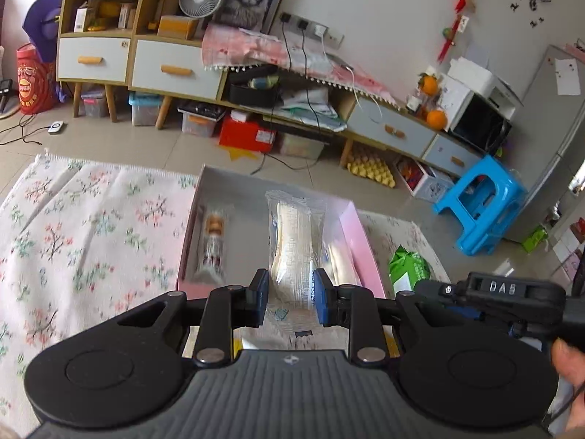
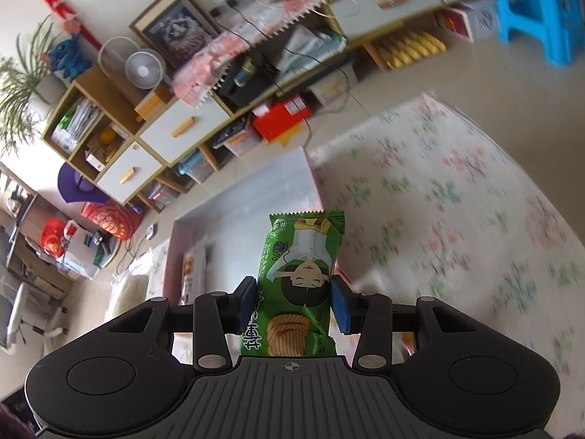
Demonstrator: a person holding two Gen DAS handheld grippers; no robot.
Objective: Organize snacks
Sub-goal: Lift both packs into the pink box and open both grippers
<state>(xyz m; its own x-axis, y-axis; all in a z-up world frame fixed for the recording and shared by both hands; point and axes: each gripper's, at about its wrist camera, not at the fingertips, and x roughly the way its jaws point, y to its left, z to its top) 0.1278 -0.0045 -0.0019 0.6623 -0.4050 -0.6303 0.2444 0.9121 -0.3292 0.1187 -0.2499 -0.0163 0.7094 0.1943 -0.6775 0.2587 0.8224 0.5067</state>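
while the left tool [image 1: 290, 294] pinches a clear snack packet [image 1: 295, 241] lengthwise over the pink box [image 1: 360, 241], the right tool [image 2: 292, 301] clamps a green packet [image 2: 301, 274] pointing forward.

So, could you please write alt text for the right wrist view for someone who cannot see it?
The right claw is shut on a green snack packet printed with a cartoon girl and ridged crisps, held above a pink-sided box on a floral cloth. Behind, blurred, are a cabinet with white drawers, a small fan and a blue stool.
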